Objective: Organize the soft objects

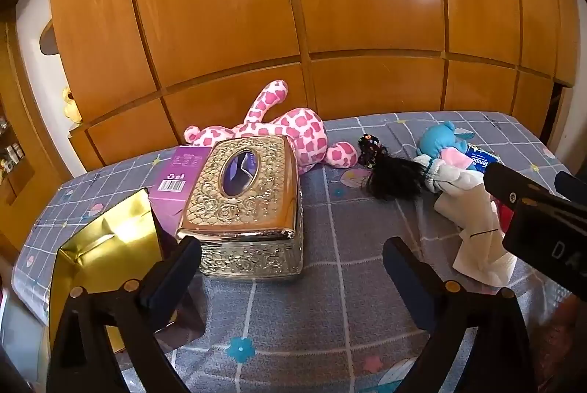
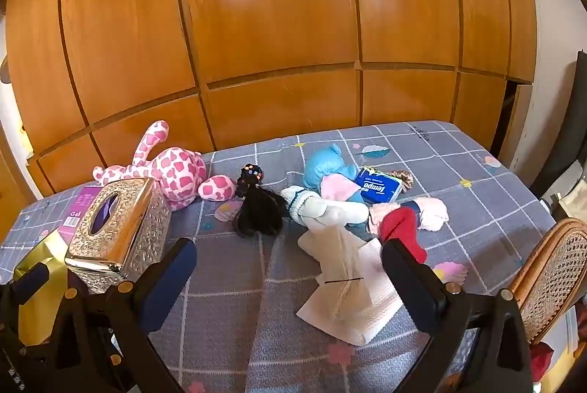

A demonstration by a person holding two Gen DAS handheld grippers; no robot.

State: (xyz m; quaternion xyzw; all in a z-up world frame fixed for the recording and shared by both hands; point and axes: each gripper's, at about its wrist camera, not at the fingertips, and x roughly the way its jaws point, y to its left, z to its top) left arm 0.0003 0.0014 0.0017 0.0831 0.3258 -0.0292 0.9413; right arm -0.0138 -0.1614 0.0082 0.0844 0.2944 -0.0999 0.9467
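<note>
Fingers of the left gripper point(image 1: 291, 255) stand spread wide with nothing between them, hovering above the patterned counter point(image 1: 330, 283) just in front of the ornate gold tissue box point(image 1: 242, 195). We note the right gripper point(image 2: 288, 257) likewise spread and empty, its fingers point(image 2: 407, 268) framing a white cloth point(image 2: 348, 294) that lies flat on the counter without touching it. We record the soft objects spread across the far half: a pink spotted plush point(image 2: 172, 173) behind the tissue box, a black hairpiece point(image 2: 258, 209) near the middle, a blue plush point(image 2: 326, 169) beside a blue tissue pack point(image 2: 379, 189), and a red sock point(image 2: 401, 228) just beyond the right finger.
</note>
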